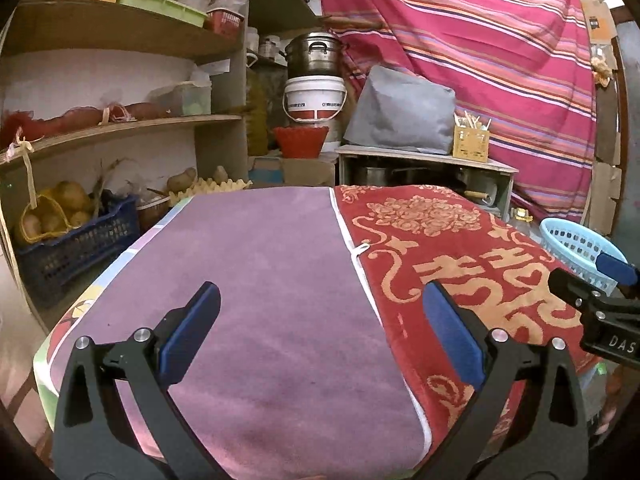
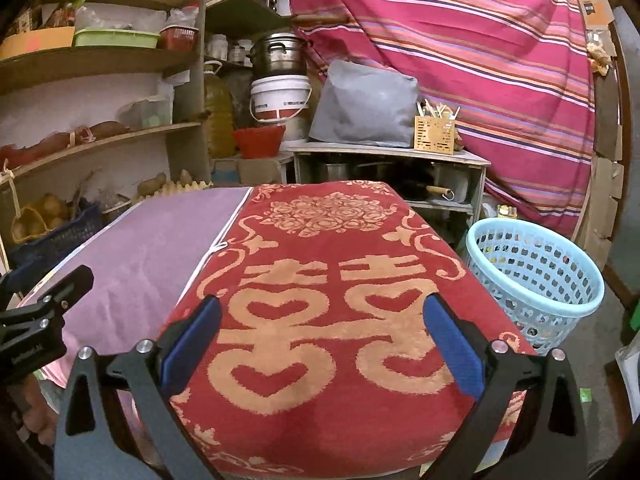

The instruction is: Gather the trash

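Observation:
My left gripper (image 1: 320,300) is open above the purple cloth (image 1: 256,280) on the table, with nothing between its blue pads. My right gripper (image 2: 322,312) is open over the red and gold patterned cloth (image 2: 320,248), also holding nothing. The right gripper's tip (image 1: 600,280) shows at the right edge of the left wrist view, and the left gripper's side (image 2: 36,320) shows at the left edge of the right wrist view. A light blue perforated basket (image 2: 536,280) stands on the floor right of the table. No loose trash is visible on the cloths.
Wooden shelves (image 1: 120,128) with crates, potatoes and bags stand at the left. Behind the table are a low cabinet (image 2: 388,152) with a grey bag and a utensil holder, a white bucket (image 2: 280,96) under a metal pot, and a striped red curtain (image 2: 480,60).

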The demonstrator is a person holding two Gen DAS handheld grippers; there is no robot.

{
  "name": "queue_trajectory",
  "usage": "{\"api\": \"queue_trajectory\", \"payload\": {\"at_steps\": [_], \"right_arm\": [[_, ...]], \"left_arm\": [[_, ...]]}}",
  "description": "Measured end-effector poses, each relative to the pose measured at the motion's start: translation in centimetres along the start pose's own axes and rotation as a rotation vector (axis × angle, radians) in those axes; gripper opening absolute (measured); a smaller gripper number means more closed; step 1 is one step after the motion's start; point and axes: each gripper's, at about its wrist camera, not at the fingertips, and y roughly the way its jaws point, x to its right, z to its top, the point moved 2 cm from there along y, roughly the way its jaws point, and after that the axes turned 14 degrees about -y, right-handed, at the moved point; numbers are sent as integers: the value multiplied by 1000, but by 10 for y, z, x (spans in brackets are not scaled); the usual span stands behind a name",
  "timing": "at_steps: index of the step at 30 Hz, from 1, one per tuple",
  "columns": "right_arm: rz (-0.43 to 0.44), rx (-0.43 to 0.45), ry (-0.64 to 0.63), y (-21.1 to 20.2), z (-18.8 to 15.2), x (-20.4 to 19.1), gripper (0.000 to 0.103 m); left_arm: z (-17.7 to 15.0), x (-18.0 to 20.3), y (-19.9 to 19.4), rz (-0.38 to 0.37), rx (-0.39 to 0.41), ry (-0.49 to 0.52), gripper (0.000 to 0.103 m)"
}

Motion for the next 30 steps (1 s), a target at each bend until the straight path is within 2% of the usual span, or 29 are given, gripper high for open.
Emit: {"api": "queue_trajectory", "payload": {"at_steps": [6, 15, 30], "right_arm": [[1, -9, -18, 2, -2, -6, 98], [8, -10, -21, 4, -3, -10, 98], [-39, -11, -3, -5, -4, -4, 98]], "left_arm": [[-1, -1, 7, -33, -44, -14, 98], [-1, 0, 9, -37, -40, -15, 98], [3, 8, 9, -48, -25, 14, 98]]}}
